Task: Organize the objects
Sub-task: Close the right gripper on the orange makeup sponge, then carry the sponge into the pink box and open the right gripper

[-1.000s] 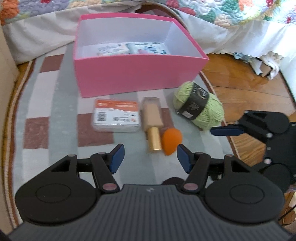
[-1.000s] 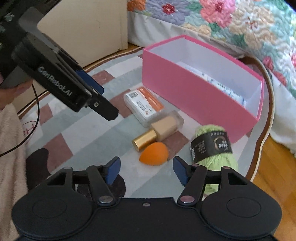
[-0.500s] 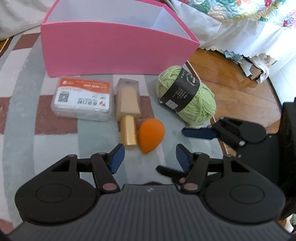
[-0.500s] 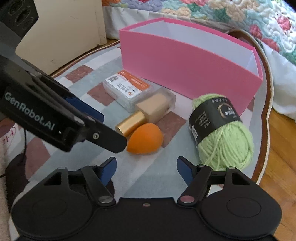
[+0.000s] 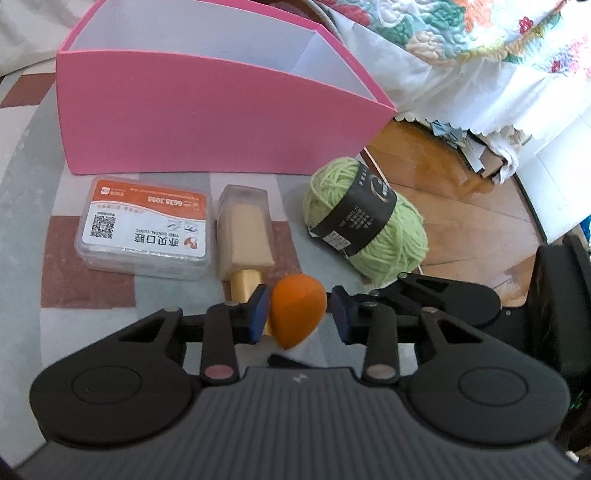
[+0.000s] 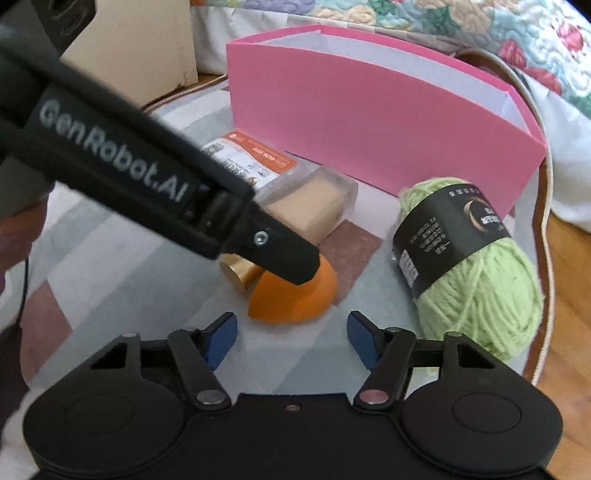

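Four loose items lie on a checked rug (image 5: 85,288) in front of an open pink box (image 5: 207,122): a clear plastic case (image 5: 146,230), a foundation bottle (image 5: 245,230) with a gold cap, an orange makeup sponge (image 5: 297,310) and a ball of light green yarn (image 5: 369,225). The case's orange and white label carries a QR code, the digits "6638 3095" and the words "DENTAL CLINIC" (all upside down from the left wrist view). The yarn wears a black paper band with small print too fine to read.

The left hand-held gripper (image 5: 298,312) has just been closing, and its blue pads now sit against both sides of the sponge, clamped on it where it lies just beside the bottle's cap. In the right wrist view its black finger reads "GenRobot.AI" and covers part of the sponge (image 6: 291,299).

The right hand-held gripper (image 6: 291,338) has also been closing, yet its jaws stand apart with nothing between them, just short of the sponge, the yarn (image 6: 476,273) to its right. A flowered quilt (image 5: 461,33) hangs behind the box.
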Motion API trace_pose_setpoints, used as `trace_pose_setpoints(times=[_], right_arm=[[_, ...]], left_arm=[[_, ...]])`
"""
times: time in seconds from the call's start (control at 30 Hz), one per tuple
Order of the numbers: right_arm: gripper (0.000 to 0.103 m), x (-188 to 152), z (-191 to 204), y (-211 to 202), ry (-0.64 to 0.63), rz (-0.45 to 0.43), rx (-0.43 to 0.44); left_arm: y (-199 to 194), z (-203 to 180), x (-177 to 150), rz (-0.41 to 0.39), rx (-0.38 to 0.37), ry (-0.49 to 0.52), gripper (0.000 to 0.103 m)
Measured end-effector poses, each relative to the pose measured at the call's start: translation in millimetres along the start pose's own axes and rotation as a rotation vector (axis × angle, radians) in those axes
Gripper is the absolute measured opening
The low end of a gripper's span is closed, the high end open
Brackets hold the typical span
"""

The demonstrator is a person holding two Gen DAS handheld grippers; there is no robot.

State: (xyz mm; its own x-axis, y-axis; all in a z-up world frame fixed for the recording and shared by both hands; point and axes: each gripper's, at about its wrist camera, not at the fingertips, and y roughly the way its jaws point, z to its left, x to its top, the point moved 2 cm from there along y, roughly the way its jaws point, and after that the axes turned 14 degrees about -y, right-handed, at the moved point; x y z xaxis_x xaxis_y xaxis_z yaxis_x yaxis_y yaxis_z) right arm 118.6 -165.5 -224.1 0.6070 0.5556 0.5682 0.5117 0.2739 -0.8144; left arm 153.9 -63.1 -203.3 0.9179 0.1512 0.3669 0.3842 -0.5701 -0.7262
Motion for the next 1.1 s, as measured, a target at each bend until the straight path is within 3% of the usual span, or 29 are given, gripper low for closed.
trace_pose_setpoints(times=[0.1, 0.23, 0.57, 0.7, 0.93, 1.1], right_arm=[[0.046, 0.8, 1.9, -3.7, -0.008, -0.022, 0.003], [0.043, 0.5, 5.2, -7.8, -0.010, -0.031, -0.018], [0.043, 1.1, 15.9, -23.5, -0.083, -0.041, -0.031], [0.043, 1.6, 15.5, -36.6, -0.083, -0.045, -0.034], [0.044, 13.7, 19.0, -73.4, -0.018, -0.040, 0.002], [0.044, 30.2, 11.5, -97.3, -0.041, -0.061, -0.004]], left_arm=[[5.5, -3.6, -5.6, 0.017, 0.018, 0.023, 0.029], [7.5, -11.1, -10.6, 0.001, 0.064, 0.086, 0.029], [-5.2, -7.3, -18.1, 0.025, 0.052, 0.033, 0.029], [-12.2, -11.5, -25.2, 0.086, 0.034, 0.018, 0.029], [-44.4, -24.8, -22.9, 0.056, -0.025, 0.020, 0.028], [-67.9, -43.7, -18.5, 0.044, -0.011, 0.030, 0.028]])
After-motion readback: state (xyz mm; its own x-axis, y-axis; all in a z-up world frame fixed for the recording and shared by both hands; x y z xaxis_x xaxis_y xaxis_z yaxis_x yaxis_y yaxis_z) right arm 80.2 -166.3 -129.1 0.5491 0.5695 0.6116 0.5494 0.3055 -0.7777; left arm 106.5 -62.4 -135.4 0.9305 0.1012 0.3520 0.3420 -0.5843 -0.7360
